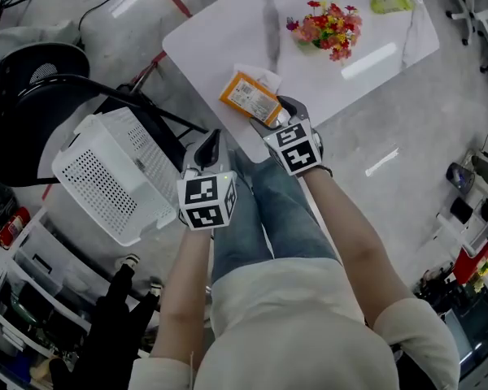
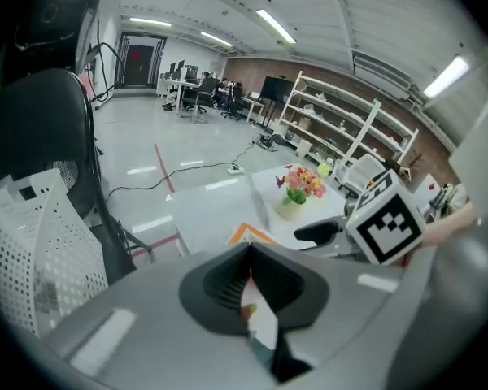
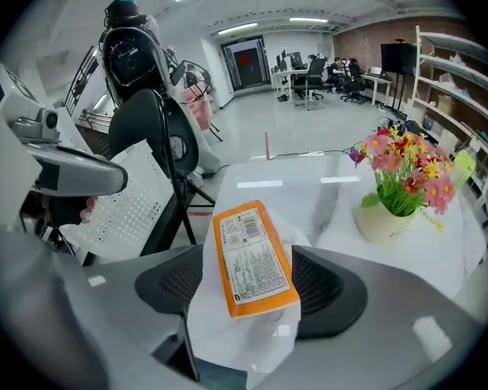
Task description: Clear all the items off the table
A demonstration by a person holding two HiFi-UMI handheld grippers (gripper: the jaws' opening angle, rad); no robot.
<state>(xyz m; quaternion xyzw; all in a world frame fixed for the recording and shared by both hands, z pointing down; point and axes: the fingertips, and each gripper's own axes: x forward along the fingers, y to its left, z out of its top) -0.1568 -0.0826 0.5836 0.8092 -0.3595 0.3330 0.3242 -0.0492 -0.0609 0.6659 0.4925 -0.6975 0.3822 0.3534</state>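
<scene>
The right tongs stand wide, with the orange packet between them. It lies on a white bag at the near edge of the tabletop. The tongs should settle lower, then close across the packet's narrow width. The left tongs are closed and empty, near the basket.

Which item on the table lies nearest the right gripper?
The orange packet, between the open jaws of the right gripper; the flower pot and green bottle sit farther back.

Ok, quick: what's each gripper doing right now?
Left gripper: jaws closed, holding nothing.
Right gripper: jaws open, orange packet between them, not gripped.
</scene>
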